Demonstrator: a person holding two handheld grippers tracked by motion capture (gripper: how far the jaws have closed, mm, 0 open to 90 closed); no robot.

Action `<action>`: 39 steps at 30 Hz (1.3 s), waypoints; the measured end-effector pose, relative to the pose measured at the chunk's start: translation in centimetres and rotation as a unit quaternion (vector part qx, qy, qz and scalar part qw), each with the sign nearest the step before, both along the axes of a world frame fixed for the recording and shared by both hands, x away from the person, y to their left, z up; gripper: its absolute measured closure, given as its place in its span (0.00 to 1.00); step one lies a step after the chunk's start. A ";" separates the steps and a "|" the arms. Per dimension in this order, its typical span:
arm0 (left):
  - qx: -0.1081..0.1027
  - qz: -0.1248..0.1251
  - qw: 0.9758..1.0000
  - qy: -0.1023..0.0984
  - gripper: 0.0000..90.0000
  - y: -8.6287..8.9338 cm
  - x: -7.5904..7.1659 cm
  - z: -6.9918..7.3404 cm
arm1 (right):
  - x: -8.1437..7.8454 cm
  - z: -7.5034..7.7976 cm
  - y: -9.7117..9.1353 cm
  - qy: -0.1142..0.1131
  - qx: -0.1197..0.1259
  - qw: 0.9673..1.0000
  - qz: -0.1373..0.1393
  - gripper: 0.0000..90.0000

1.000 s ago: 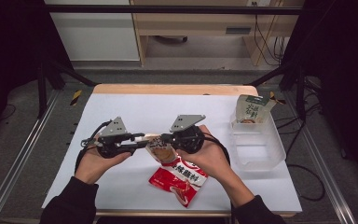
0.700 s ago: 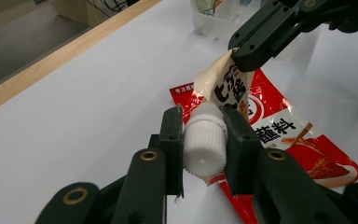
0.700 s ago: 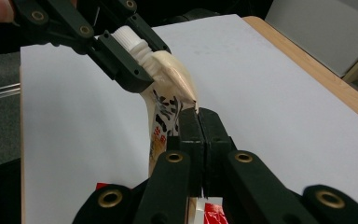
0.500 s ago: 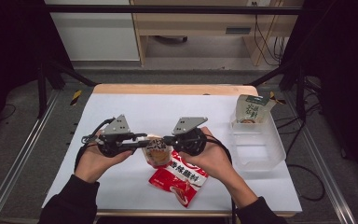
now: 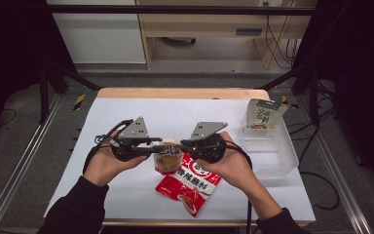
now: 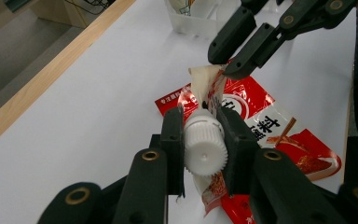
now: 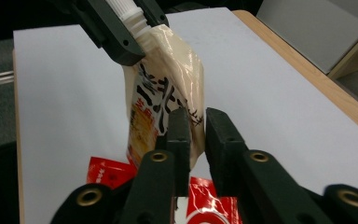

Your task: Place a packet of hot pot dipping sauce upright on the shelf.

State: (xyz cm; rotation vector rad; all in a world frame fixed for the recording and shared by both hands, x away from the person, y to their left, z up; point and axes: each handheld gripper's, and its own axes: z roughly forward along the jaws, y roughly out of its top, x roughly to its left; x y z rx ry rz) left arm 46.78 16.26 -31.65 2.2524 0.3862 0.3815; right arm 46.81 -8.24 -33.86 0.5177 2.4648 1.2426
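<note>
Above the white table (image 5: 126, 117), I hold a small beige spouted pouch (image 5: 168, 158) between my two grippers, just over a red sachet (image 5: 190, 183) that lies flat near the table's front edge.

My left gripper (image 5: 159, 146) has its fingers (image 6: 173, 140) clamped on the pouch's white ribbed cap (image 6: 206, 145), one pad on each side of it, as the left gripper view shows from close behind. The pouch hangs off the cap, its printed body tilted down and toward my right hand (image 5: 233, 163).

My right gripper (image 5: 177, 145) comes in from the opposite side. Its fingers (image 7: 179, 140) have just been opening: in the right gripper view a narrow gap stands between them, with the pouch's lower edge at the gap. Whether the pads touch the film there, I cannot tell; they no longer pinch it flat.

The left hand (image 5: 104, 163) and right hand face each other across the middle of the table, the two grippers tip to tip over the pouch.

At the table's far right corner stands a clear plastic bin (image 5: 272, 151), and a green-and-white carton (image 5: 263, 114) leans upright in its far end, well apart from the pouch.
</note>
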 end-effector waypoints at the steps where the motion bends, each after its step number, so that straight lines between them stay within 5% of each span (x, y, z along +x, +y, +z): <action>1: 0.001 0.000 1.000 -0.001 0.82 -0.1 0.0 0.1 | 0.0 0.2 -0.1 -0.003 -0.005 1.000 -0.001 0.81; 7: 0.004 -0.004 1.000 -0.005 0.82 -0.1 0.0 0.2 | 0.0 1.6 -0.2 -0.034 -0.060 0.997 0.015 0.57; 12: 0.006 -0.011 1.000 -0.007 0.82 -0.1 -0.1 0.3 | 0.1 2.4 0.6 -0.054 -0.108 0.992 0.038 0.43; 24: 0.006 -0.026 1.000 -0.009 0.82 -0.3 -0.3 0.3 | 1.3 2.9 2.9 -0.027 -0.180 0.980 0.078 0.23; 32: 0.010 -0.035 0.999 -0.010 0.82 -0.6 -0.6 0.2 | 1.9 3.1 3.7 -0.015 -0.204 0.973 0.110 0.47; 39: 0.009 -0.043 0.999 -0.012 0.82 -0.9 -0.7 0.2 | 1.8 2.9 3.9 0.000 -0.210 0.971 0.115 0.71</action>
